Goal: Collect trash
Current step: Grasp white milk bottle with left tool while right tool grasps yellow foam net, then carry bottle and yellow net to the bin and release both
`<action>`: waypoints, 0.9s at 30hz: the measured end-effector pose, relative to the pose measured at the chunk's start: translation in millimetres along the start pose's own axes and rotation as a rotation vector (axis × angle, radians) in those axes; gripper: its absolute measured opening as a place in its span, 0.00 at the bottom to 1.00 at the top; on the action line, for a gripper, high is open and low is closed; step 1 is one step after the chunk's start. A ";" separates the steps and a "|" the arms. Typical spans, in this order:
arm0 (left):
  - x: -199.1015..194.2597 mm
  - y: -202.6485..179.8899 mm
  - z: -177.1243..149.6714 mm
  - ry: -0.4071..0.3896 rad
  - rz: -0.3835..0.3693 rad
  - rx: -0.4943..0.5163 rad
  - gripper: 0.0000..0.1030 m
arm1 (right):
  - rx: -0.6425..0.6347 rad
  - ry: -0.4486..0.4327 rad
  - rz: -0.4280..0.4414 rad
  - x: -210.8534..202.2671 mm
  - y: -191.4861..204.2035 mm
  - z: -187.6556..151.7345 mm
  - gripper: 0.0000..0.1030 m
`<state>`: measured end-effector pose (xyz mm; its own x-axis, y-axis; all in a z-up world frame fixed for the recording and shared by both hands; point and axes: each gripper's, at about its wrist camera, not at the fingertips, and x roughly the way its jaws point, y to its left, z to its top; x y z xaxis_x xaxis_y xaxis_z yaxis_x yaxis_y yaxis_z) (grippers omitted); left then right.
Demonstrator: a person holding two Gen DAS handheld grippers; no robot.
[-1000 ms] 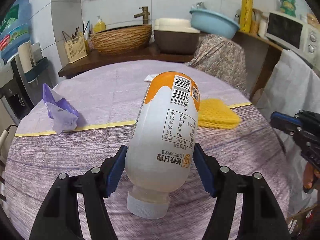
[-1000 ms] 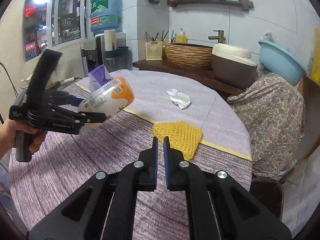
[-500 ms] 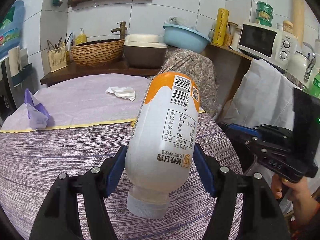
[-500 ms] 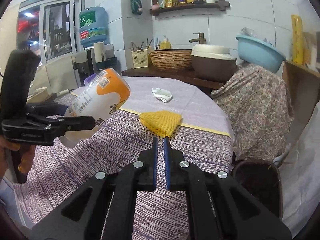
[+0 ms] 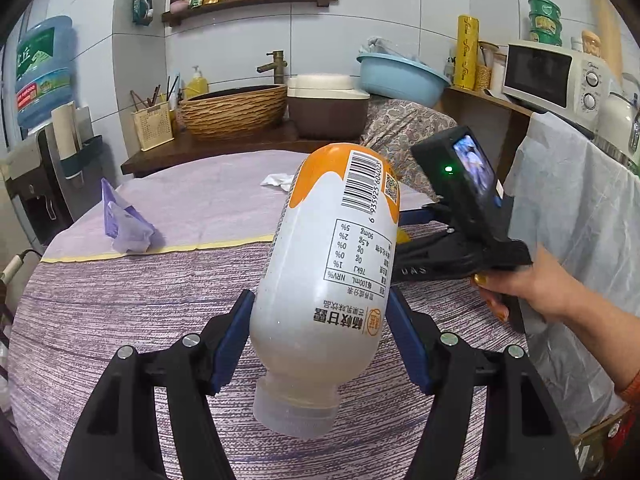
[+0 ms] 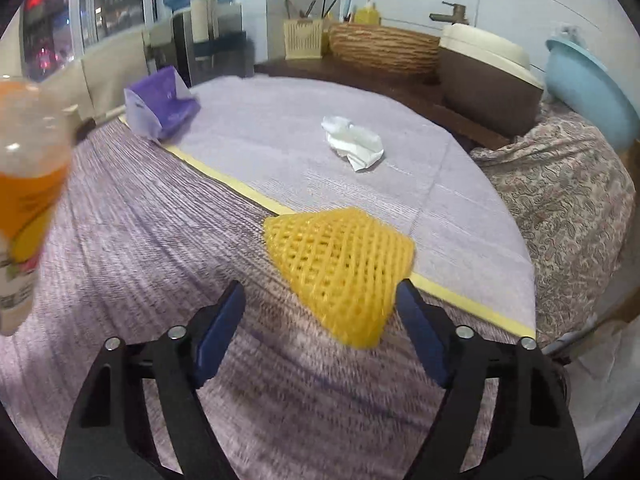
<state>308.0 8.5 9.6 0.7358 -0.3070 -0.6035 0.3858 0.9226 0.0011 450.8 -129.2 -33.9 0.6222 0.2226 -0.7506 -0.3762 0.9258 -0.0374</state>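
My left gripper is shut on a white and orange plastic bottle, cap end toward me, held above the round table. The bottle also shows at the left edge of the right wrist view. My right gripper is open and empty, low over the table, its fingers either side of the near end of a yellow foam net. A crumpled white tissue and a purple wrapper lie farther back. The right gripper's body shows to the right of the bottle.
The table carries a purple cloth with a yellow stripe. Behind it a counter holds a wicker basket, a brown pot and a blue basin. A floral-covered chair stands at the right. A microwave sits far right.
My right gripper has opened and dropped low toward the yellow foam net. My left gripper still holds the bottle and has swung back left, with the right gripper now close beside it.
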 end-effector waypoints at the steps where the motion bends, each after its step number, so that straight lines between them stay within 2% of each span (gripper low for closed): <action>1: 0.3 1.3 -1.0 0.002 0.000 -0.006 0.64 | -0.017 0.015 -0.021 5.5 1.1 2.0 0.54; 2: 0.5 2.4 -2.1 0.003 -0.005 -0.013 0.64 | -0.025 0.020 -0.031 7.0 2.6 1.9 0.48; 3: 0.9 2.7 -2.5 0.002 -0.008 -0.018 0.64 | -0.033 0.024 -0.041 7.7 3.1 1.5 0.37; 5: 1.6 3.1 -4.2 0.004 -0.013 -0.025 0.64 | -0.029 0.012 -0.044 1.4 0.7 -0.6 0.27; 7: 2.8 2.3 -5.0 0.004 -0.019 -0.029 0.64 | -0.006 -0.019 -0.047 -11.8 -4.0 -4.5 0.13; 14: 3.7 -10.2 -2.4 -0.011 -0.059 -0.035 0.64 | 0.103 -0.141 -0.037 -66.9 -30.9 -30.5 0.11; 20: 9.8 -38.6 5.1 -0.020 -0.099 0.001 0.64 | 0.171 -0.220 -0.057 -112.6 -56.5 -60.4 0.11; 24: 16.4 -64.3 14.8 -0.026 -0.151 0.017 0.64 | 0.241 -0.267 -0.102 -150.6 -87.8 -90.8 0.11; 27: 21.1 -90.2 23.1 -0.034 -0.188 0.047 0.64 | 0.278 -0.278 -0.174 -170.0 -110.6 -115.3 0.11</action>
<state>301.6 -86.6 15.2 0.6660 -0.4817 -0.5696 0.5437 0.8362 -0.0715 307.5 -304.7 21.7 0.8356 0.0947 -0.5411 -0.0739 0.9955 0.0600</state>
